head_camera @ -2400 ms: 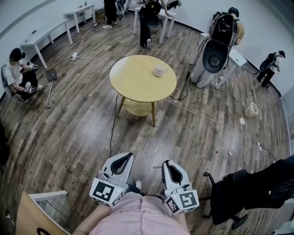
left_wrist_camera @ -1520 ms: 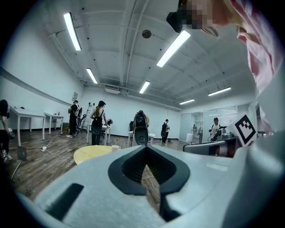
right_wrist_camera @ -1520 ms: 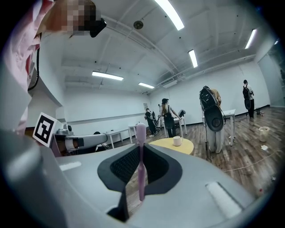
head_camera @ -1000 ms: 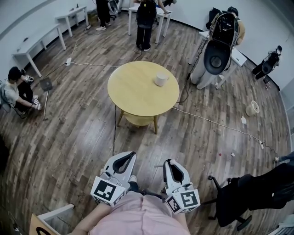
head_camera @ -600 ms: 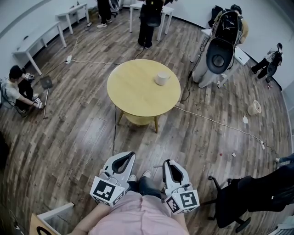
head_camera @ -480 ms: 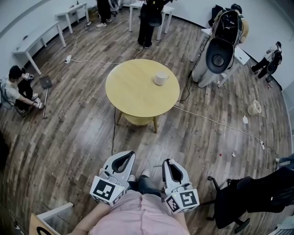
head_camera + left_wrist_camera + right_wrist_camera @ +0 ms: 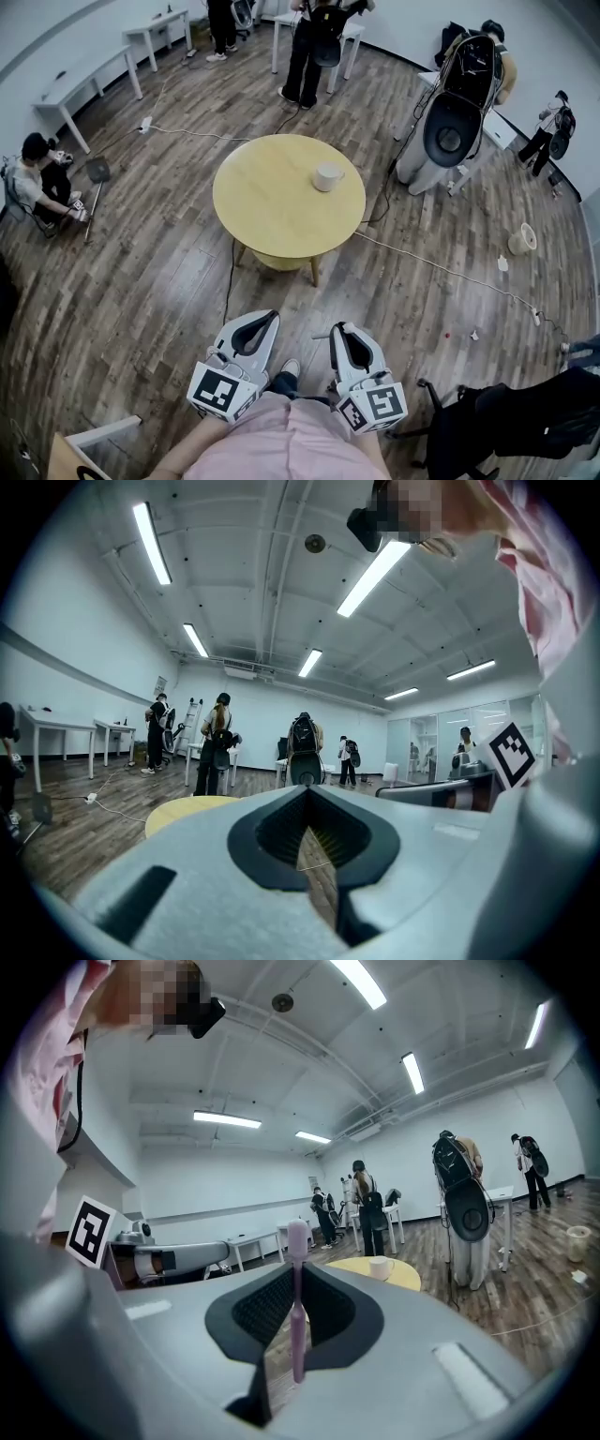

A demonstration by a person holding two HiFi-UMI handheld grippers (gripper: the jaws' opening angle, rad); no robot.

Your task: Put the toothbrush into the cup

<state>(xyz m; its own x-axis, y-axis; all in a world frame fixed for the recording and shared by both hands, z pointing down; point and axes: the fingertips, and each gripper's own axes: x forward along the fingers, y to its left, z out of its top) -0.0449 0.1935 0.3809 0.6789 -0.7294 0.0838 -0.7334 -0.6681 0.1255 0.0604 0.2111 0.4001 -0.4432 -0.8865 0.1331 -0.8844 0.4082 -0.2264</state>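
Two grippers, head view: I see the left gripper (image 7: pixel 255 323) and the right gripper (image 7: pixel 345 330) side by side low in frame, both pointing towards the round wooden table (image 7: pixel 272 211) and well apart from it.
Cup, head view: the white cup (image 7: pixel 327 176) stands upright on the table's far right part.
Left gripper view: I read the jaws as together, with nothing between them; the table edge shows beyond, to the left.
Right gripper view: jaws clamped on the pink toothbrush (image 7: pixel 297 1307), which stands upright with its head above the jaw tips.
Toothbrush against cup: I see the cup on the table ahead, right of the brush and well apart from it.
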